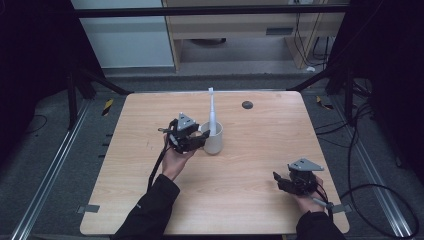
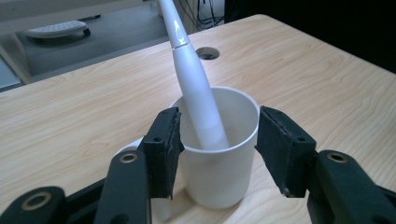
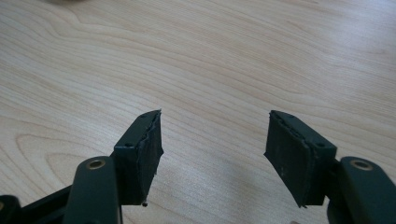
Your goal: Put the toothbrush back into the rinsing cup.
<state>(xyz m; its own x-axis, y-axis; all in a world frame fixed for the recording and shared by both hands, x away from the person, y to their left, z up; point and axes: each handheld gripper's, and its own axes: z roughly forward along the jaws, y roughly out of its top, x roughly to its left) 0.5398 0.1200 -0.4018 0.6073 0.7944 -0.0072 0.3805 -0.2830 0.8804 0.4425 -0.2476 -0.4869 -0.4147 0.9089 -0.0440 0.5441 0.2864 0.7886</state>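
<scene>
A white cup (image 1: 213,141) stands upright near the middle of the wooden table (image 1: 260,150). A white electric toothbrush (image 1: 212,117) leans inside it, head up. My left gripper (image 1: 202,140) reaches the cup from its left side. In the left gripper view the cup (image 2: 219,177) sits between the two black jaws of the left gripper (image 2: 215,140), which stand open close beside its walls, and the toothbrush (image 2: 196,93) rises out of it. My right gripper (image 1: 280,181) rests low near the table's front right. Its jaws (image 3: 215,149) are open over bare wood with nothing between them.
A dark round grommet hole (image 1: 247,104) lies in the tabletop behind the cup, also seen in the left gripper view (image 2: 207,52). Beyond the table's far edge are a floor, cabinet fronts and cables. Metal rails run along both sides of the table.
</scene>
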